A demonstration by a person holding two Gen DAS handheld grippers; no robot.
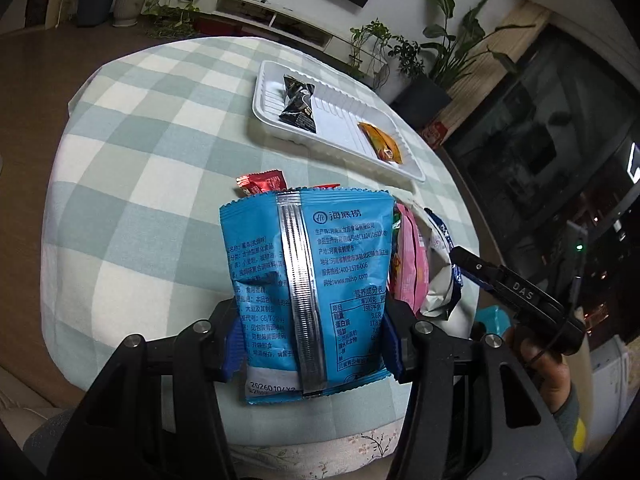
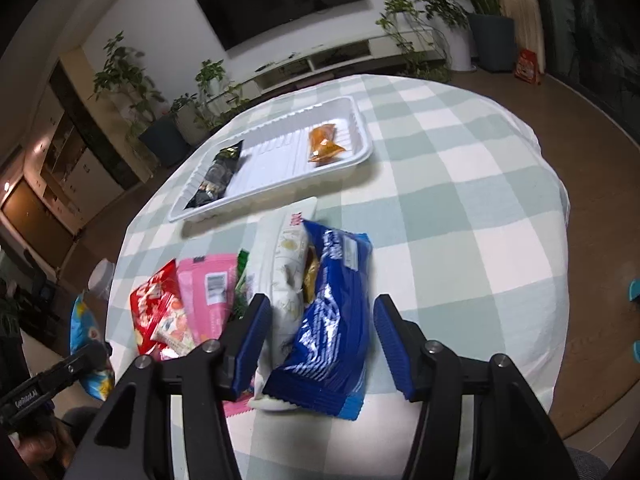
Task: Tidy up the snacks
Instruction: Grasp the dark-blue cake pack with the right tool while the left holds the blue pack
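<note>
My left gripper (image 1: 310,340) is shut on a light blue snack bag (image 1: 308,280) and holds it upright above the checked table. A white tray (image 1: 340,128) lies beyond with a black packet (image 1: 298,104) and an orange packet (image 1: 384,142) in it. My right gripper (image 2: 318,340) is open, its fingers on either side of a dark blue bag (image 2: 332,328) and a white bag (image 2: 286,280) that lie in a pile. A pink packet (image 2: 208,292) and a red packet (image 2: 158,312) lie left of them. The tray (image 2: 280,176) shows further back.
The table has a green and white checked cloth (image 2: 460,200) and drops off to wooden floor on the right. Potted plants (image 2: 160,112) and a low TV cabinet stand beyond. The other gripper (image 1: 516,292) shows at the right of the left wrist view.
</note>
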